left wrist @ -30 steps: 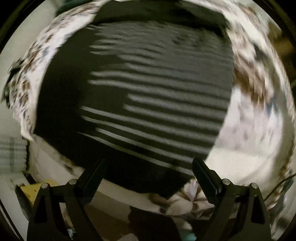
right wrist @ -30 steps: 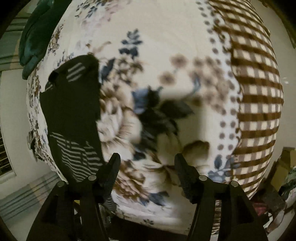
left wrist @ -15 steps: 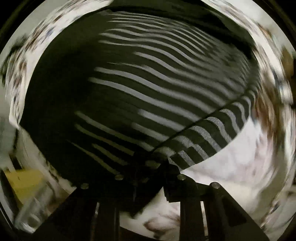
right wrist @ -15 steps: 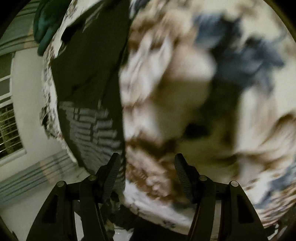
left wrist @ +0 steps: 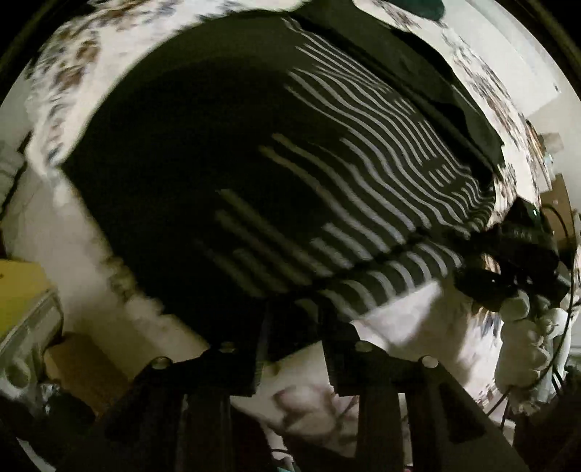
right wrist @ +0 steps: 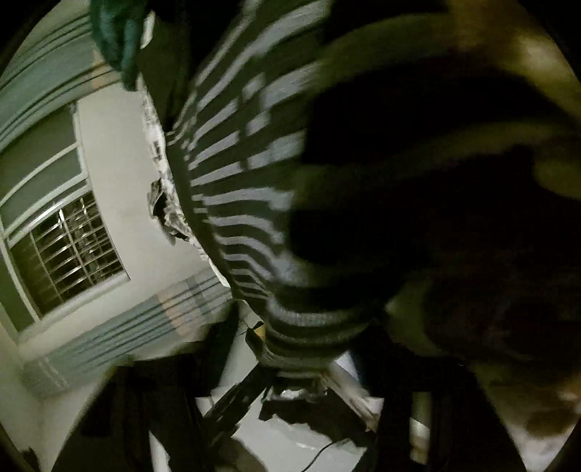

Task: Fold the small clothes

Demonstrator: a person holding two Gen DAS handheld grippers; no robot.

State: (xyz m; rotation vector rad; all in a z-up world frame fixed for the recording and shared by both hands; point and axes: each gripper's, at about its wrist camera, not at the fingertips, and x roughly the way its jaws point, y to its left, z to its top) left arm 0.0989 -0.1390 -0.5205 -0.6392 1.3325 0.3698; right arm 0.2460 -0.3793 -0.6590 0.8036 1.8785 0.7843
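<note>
A black garment with white stripes lies on a floral bedsheet. My left gripper is shut on its near hem, lifted off the sheet. In the left wrist view the right gripper, held by a white-gloved hand, grips the hem's right corner. In the right wrist view the striped garment hangs close in front of the lens. My right gripper is shut on its bunched edge. The picture is dark and blurred.
A yellow box and a cardboard box stand beside the bed at the left. A teal cloth lies at the bed's far end. A barred window and striped curtains are on the wall.
Both grippers went from open to shut on the striped garment's near hem. They have lifted that edge off the sheet, and the right camera swung left toward the window.
</note>
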